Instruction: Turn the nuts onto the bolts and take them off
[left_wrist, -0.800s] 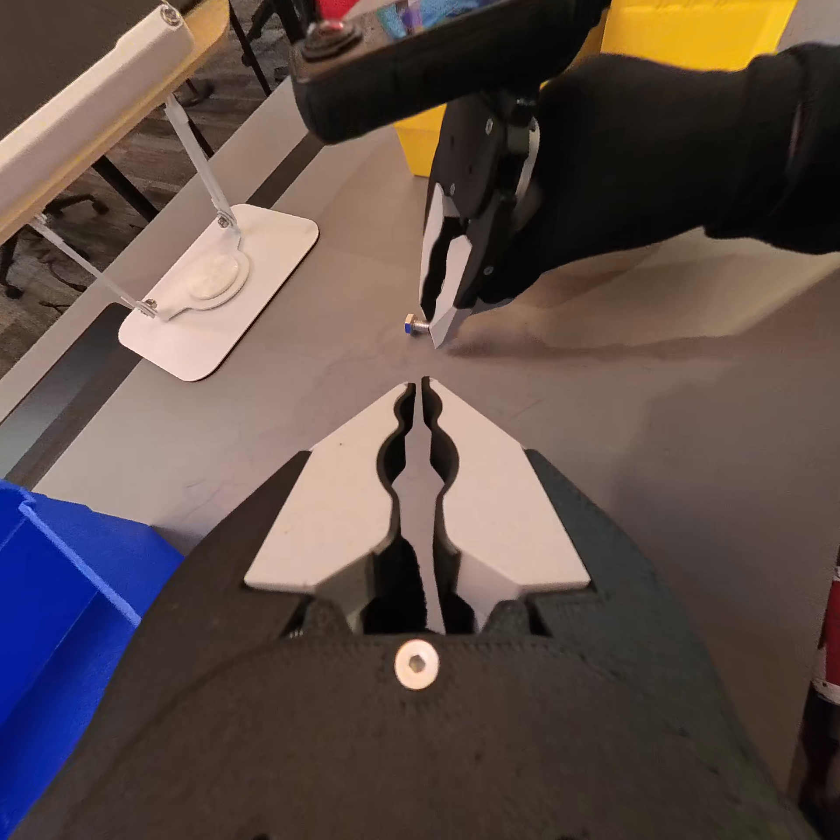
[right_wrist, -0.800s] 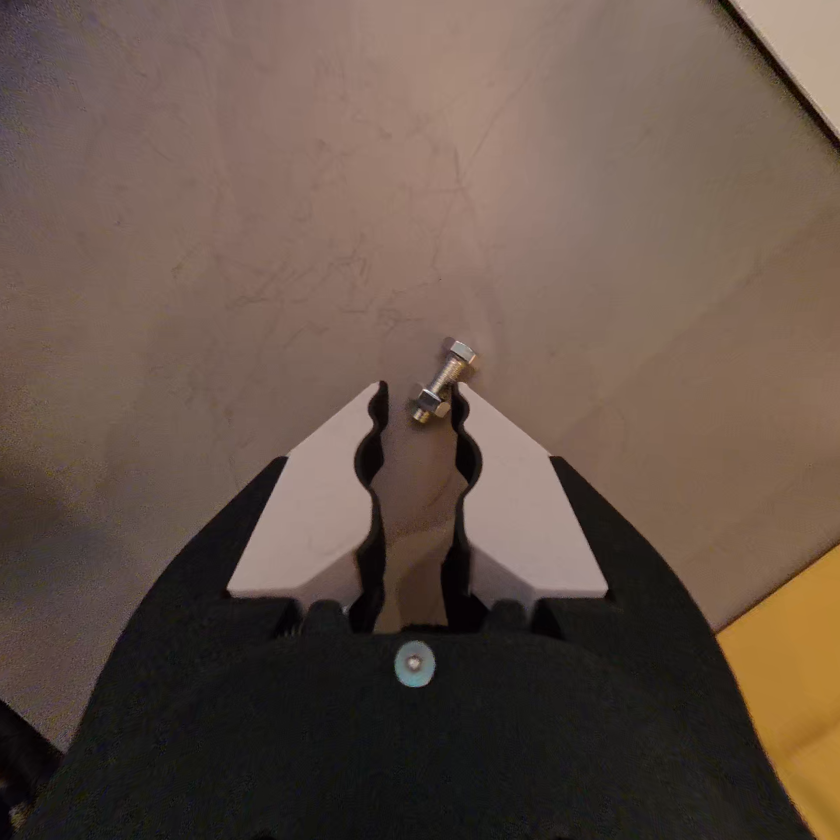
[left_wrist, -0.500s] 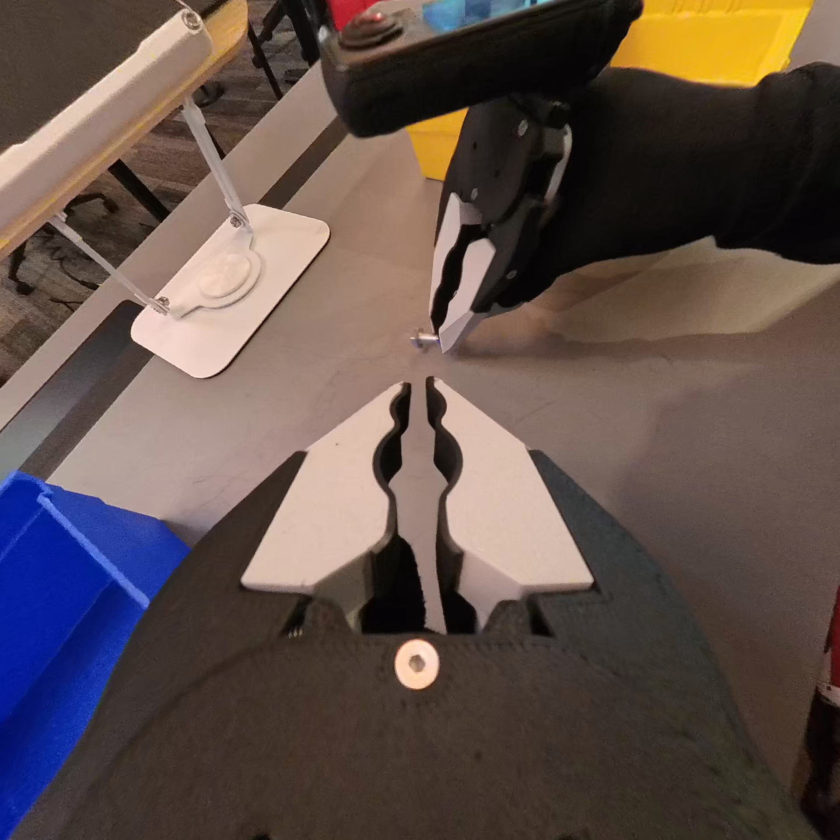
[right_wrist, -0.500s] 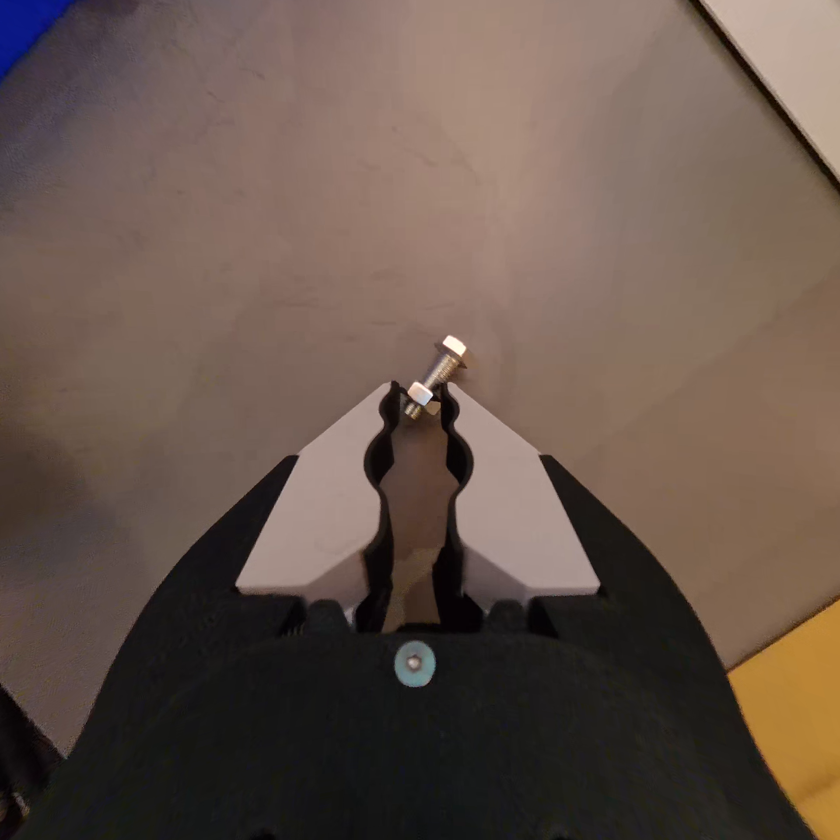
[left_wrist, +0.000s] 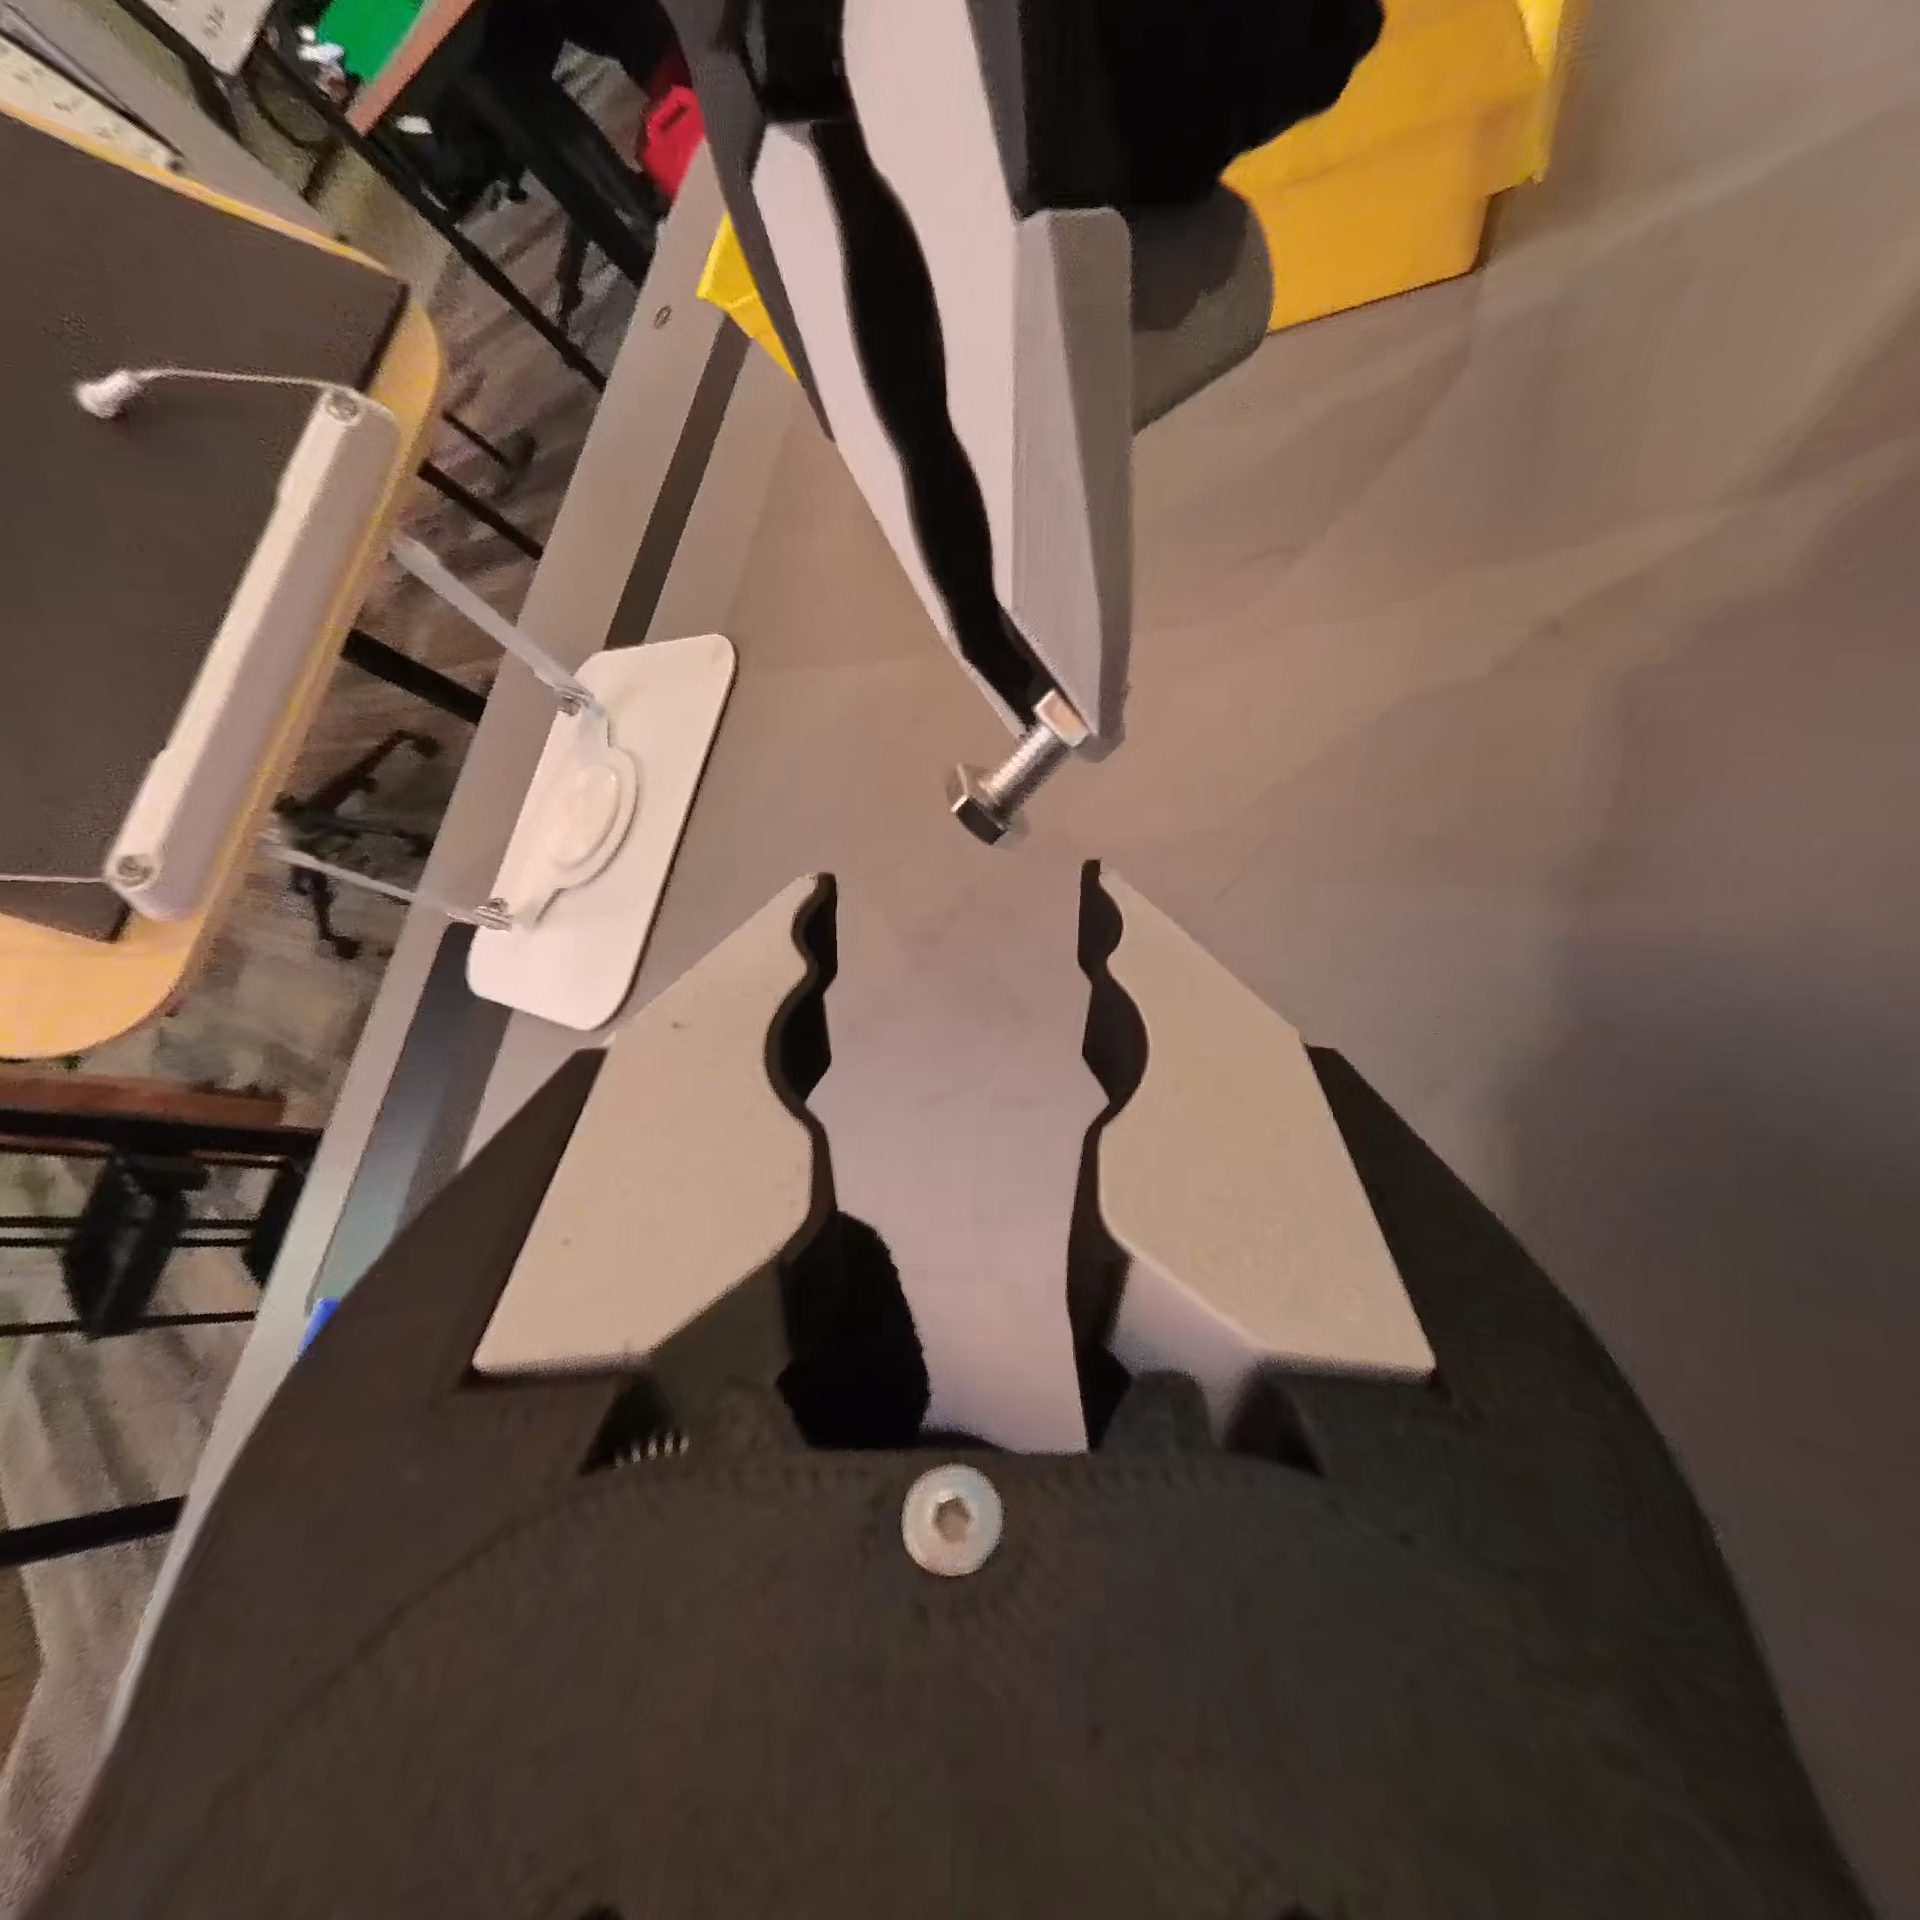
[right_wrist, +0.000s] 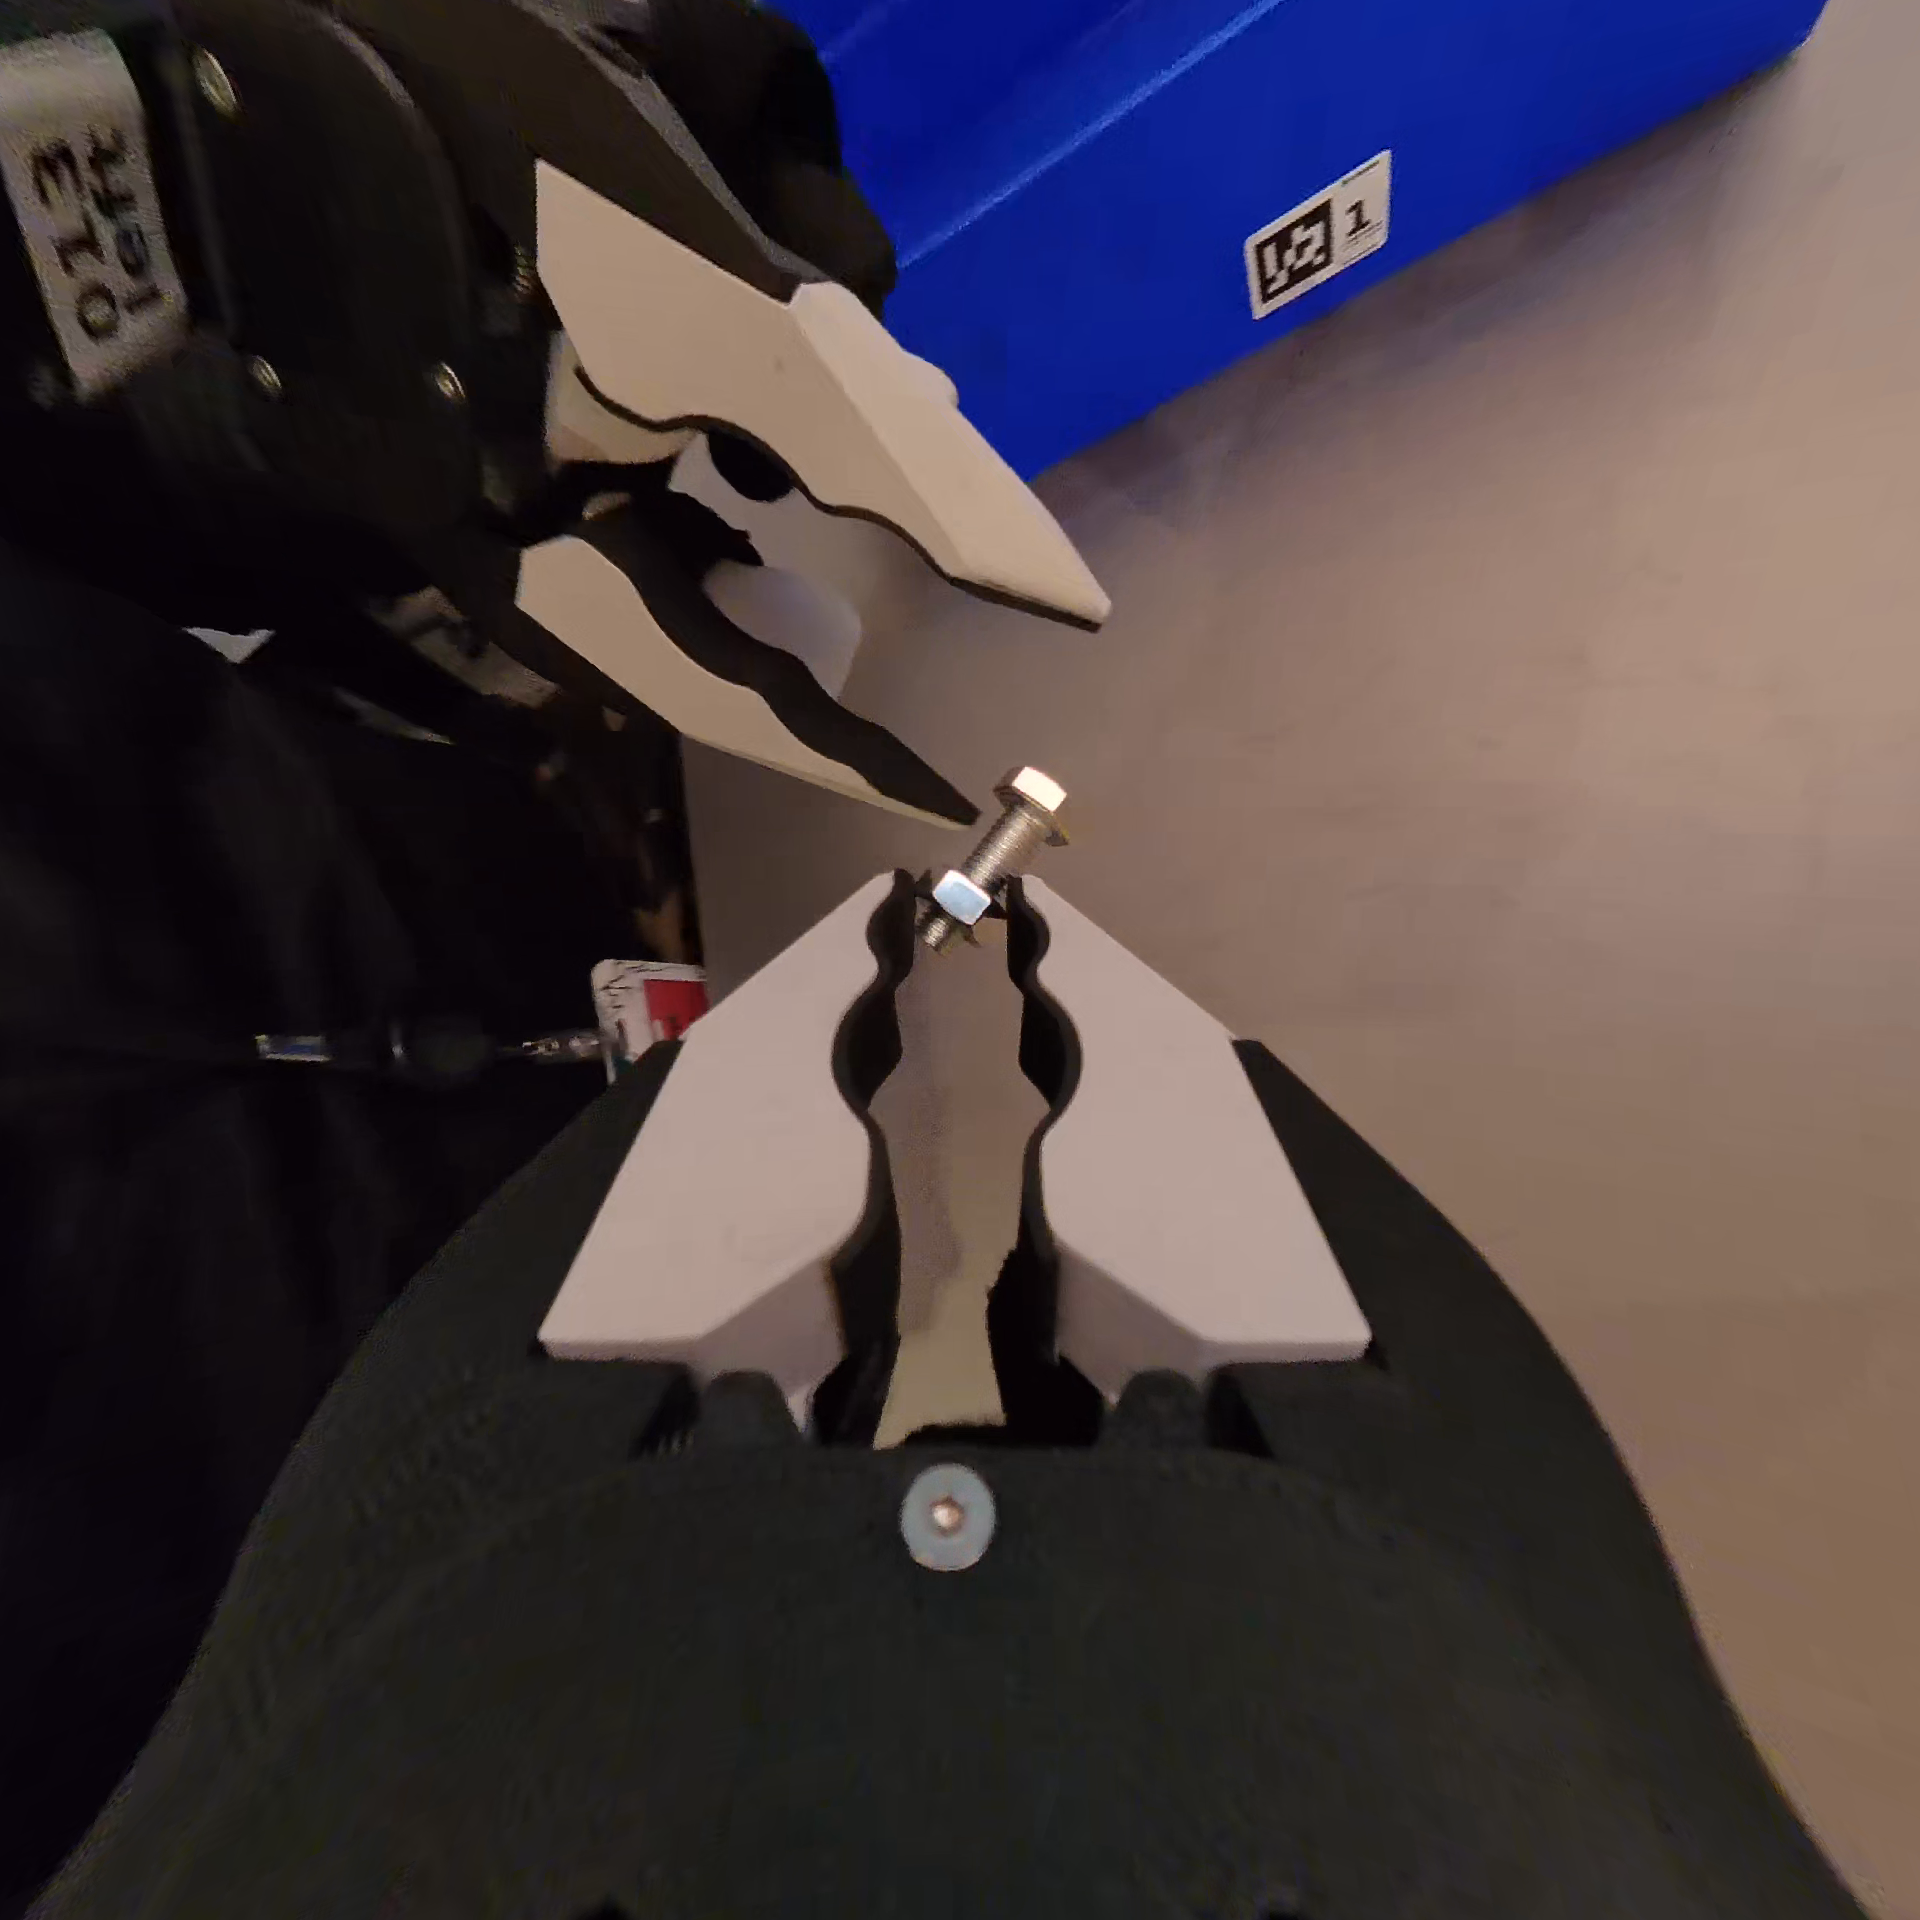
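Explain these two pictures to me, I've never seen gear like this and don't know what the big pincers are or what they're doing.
They are two hand-held grippers, each with a camera that looks out along its own fingers. One picture is from the left gripper, which is open and empty. The other is from the right gripper, shut on a nut that sits on a bolt, holding both up off the grey table. Each gripper also shows in the other's picture, so the same bolt appears twice. On the table are a yellow bin, a blue bin and a white stand.
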